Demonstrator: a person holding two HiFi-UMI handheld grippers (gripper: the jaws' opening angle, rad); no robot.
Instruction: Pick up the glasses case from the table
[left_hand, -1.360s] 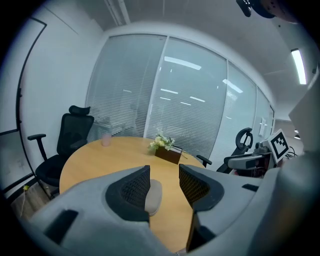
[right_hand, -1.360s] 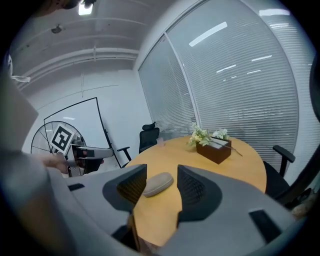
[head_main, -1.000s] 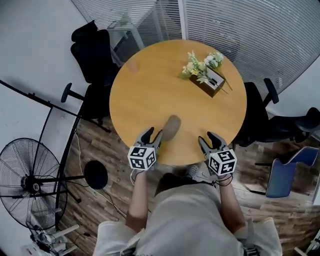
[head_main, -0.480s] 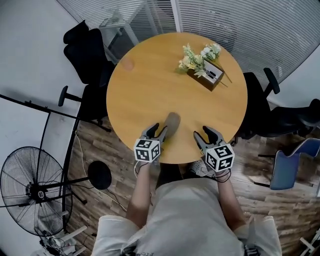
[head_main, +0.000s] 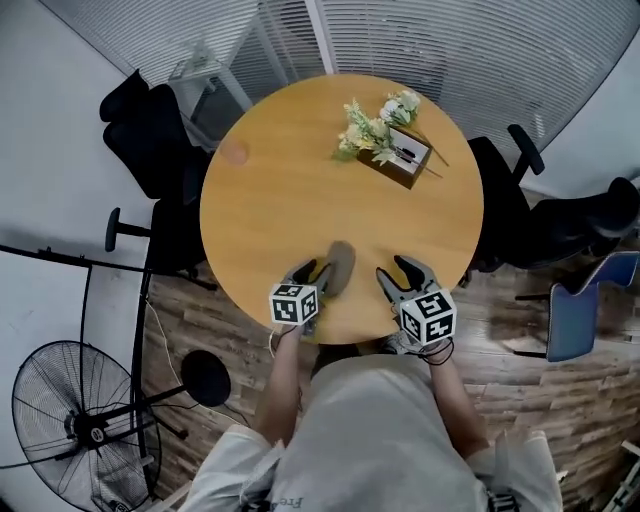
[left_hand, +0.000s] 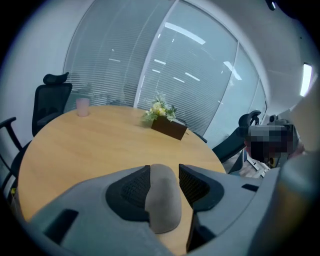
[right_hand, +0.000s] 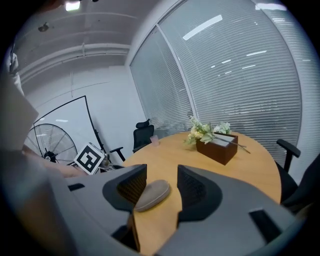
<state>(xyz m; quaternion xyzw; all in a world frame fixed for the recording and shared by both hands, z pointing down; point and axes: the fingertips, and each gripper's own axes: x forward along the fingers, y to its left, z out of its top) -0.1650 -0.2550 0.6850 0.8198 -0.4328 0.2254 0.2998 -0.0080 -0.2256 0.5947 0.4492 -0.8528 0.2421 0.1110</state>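
The glasses case is lying on the round table close to its near edge, at about 6 o'clock, with its long side pointing toward the flower box at 1 o'clock. The left gripper is tilting down over the table edge, and its jaws are standing half apart on both sides of the case, probably because the narrow width is the easiest part to pinch. A strip of table is showing beside the right pad, so the jaws are not pressing yet; whether the left pad is touching the case is hard to tell. The right gripper is hovering at 5 o'clock with its jaws apart and nothing in them, seemingly keeping out of the way. The case is not lifted yet.
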